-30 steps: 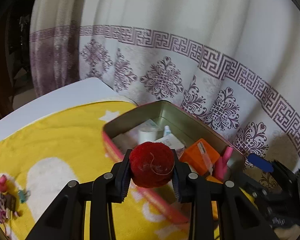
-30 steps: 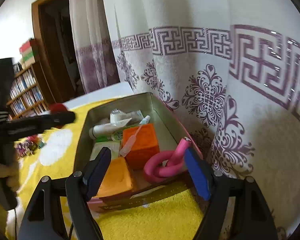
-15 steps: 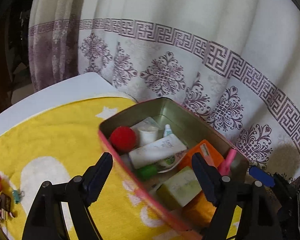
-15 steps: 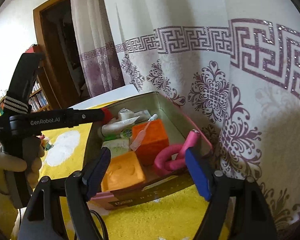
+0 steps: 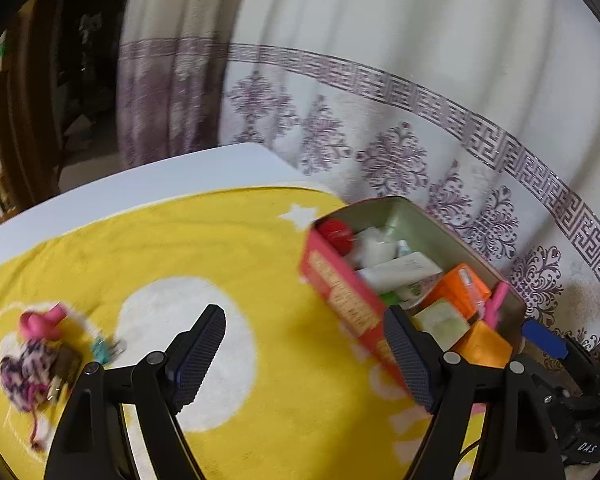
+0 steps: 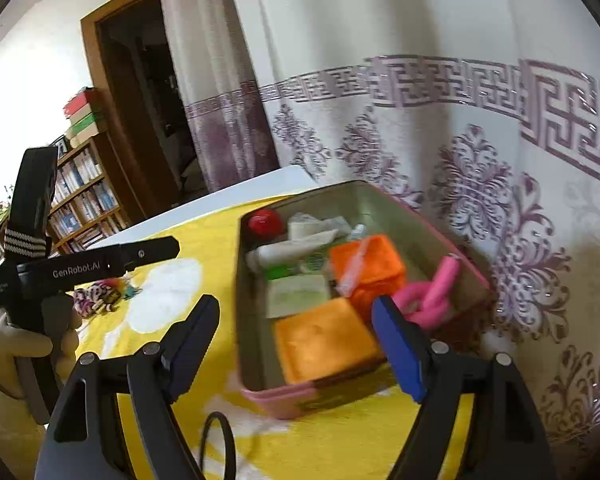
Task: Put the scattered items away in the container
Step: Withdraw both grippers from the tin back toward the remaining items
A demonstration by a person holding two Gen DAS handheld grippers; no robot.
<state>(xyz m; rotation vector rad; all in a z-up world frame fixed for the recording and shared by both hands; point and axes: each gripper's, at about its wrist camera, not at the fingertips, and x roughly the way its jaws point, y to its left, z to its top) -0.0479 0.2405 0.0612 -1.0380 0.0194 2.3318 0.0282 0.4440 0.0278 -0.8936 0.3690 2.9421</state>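
A pink metal tin (image 5: 340, 292) (image 6: 284, 400) stands on the yellow towel (image 5: 140, 256) by the curtain. The red pompom (image 5: 336, 232) (image 6: 265, 222) lies in its far corner, with a white tube (image 6: 296, 250), orange blocks (image 6: 324, 340) and a pink curler (image 6: 432, 296). My left gripper (image 5: 304, 356) is open and empty, left of the tin. My right gripper (image 6: 296, 344) is open and empty, over the tin's near end. A pink toy (image 5: 40, 322), patterned pouch (image 5: 22, 376) and teal clip (image 5: 102, 350) lie on the towel at the left.
A patterned curtain (image 6: 460, 140) hangs right behind the tin. The white table edge (image 5: 140, 184) runs past the towel. A bookshelf (image 6: 80, 208) and doorway stand beyond. The left gripper body (image 6: 76, 268) shows in the right wrist view.
My left gripper opened and let the red pompom drop into the tin's far corner, then drew back to the left. The right gripper stayed open by the tin.
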